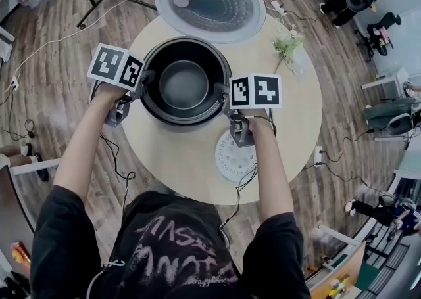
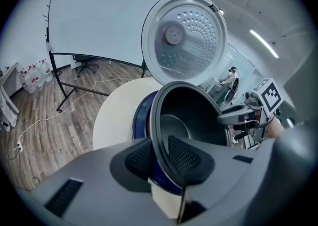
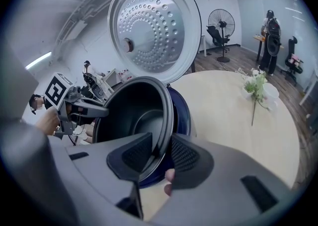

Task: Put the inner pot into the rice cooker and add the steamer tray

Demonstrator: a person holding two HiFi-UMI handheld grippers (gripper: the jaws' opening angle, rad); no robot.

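Left gripper [image 2: 160, 156] and right gripper [image 3: 160, 156] jaws clamp the inner pot [image 1: 184, 84] rim. The pot appears nearly seated in the rice cooker [image 2: 140, 120]. The steamer tray [image 1: 235, 156], not yet added, lies near right on the surface [image 1: 177, 160].

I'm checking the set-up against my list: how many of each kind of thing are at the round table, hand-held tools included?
rice cooker: 1
inner pot: 1
steamer tray: 1
flower sprig: 1
tools: 2, left tool and right tool
total: 6
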